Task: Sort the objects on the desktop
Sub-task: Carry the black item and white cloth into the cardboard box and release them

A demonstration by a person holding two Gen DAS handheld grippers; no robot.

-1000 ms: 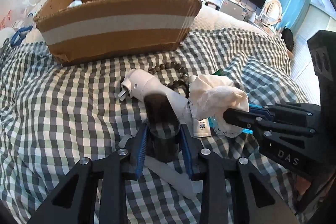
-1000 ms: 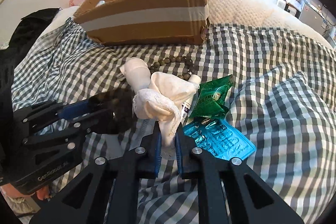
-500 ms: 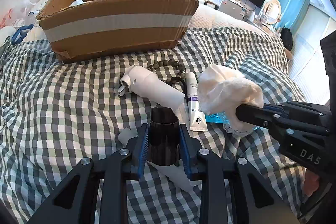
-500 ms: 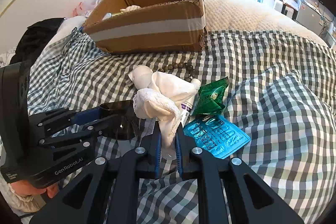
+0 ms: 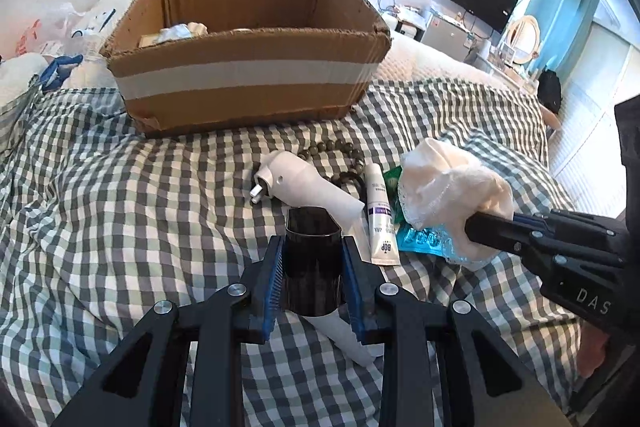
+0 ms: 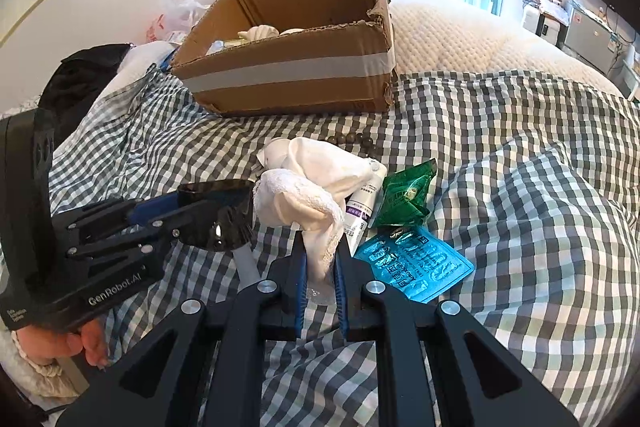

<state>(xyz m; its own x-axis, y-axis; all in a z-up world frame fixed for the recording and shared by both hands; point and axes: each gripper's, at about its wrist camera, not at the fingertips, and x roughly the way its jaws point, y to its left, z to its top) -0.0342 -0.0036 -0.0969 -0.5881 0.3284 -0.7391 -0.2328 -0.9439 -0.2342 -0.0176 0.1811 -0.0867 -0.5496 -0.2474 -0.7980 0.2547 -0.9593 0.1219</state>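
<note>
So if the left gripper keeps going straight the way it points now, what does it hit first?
Probably the white bottle lying on the checked blanket just beyond the dark cup that the left gripper holds; past it stands the cardboard box. Depth is unclear.

Left tool [image 5: 312, 267]: matte black linkage arms with triangular cut-outs, silver round-head screws at the pivots, blue ribbed pads on the inner finger faces. Its housing bears white "GenRobot.AI" lettering. Right tool [image 6: 320, 279]: identical black arms, silver screws, blue pads; its housing shows white "DAS" lettering. Bare skin shows at the left hand [image 6: 86, 343], with a cream knitted cuff.
</note>
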